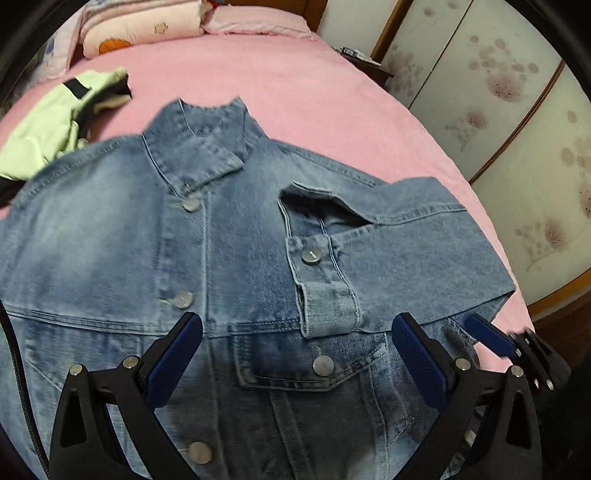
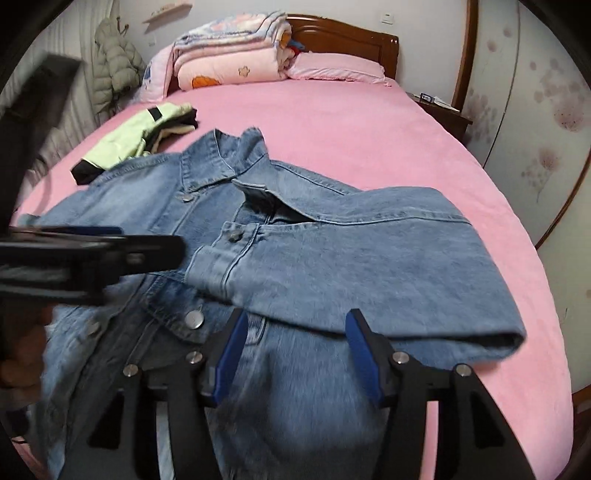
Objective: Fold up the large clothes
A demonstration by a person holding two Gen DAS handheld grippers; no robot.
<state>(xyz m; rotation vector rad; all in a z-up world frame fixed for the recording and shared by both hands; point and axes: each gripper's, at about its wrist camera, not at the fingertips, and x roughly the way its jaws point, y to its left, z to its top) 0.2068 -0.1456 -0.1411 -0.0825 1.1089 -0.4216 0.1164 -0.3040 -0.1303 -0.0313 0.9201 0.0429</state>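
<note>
A faded blue denim jacket with metal snap buttons lies front-up across the pink bedsheet, collar towards the headboard, spread flat so that its parts can be turned inward one at a time; its right-hand sleeve is already laid across the chest, the buttoned cuff resting near the button placket, which I judge to be the first fold of the task.

The left gripper hangs over the lower chest with its black arms and blue pads spread wide and nothing between them, above the flap pocket; it holds no cloth. The right gripper stands with its jaws parted over the body of the jacket just below the folded sleeve, the pads clear of the denim, so the sleeve lies free under its own weight.

A pale green garment with black trim sits apart beyond the jacket's far shoulder, probably kept aside to leave room; a folded floral quilt and a pink pillow are stacked at the wooden headboard.

The opposite sleeve is likely next, since that side looks unfolded.
</note>
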